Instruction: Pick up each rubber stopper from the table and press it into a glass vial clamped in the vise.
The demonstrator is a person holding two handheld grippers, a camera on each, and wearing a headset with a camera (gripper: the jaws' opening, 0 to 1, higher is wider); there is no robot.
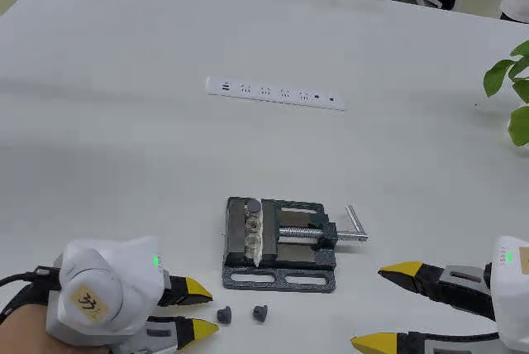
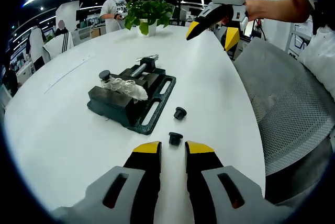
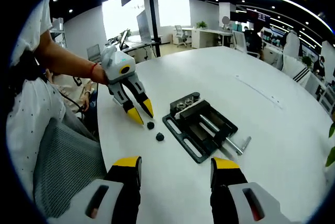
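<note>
The left gripper [image 1: 208,310], jaws slightly apart, points at a stopper [image 1: 224,315] near the vise [image 1: 289,256]; the right gripper [image 1: 368,306] gapes wide.

vise [image 1: 281,276]: dark grey
rubber stoppers [image 1: 224,315]: dark grey
left gripper [image 1: 208,311]: black, yellow tips
right gripper [image 1: 368,306]: black, yellow tips
table [image 1: 124,122]: white
power strip [image 1: 274,93]: white
plant [image 1: 518,98]: green

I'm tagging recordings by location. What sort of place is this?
Likely an open-plan office or lab: a large white table carrying a power strip and a potted plant, a mesh office chair beside it, and more desks beyond.
</note>
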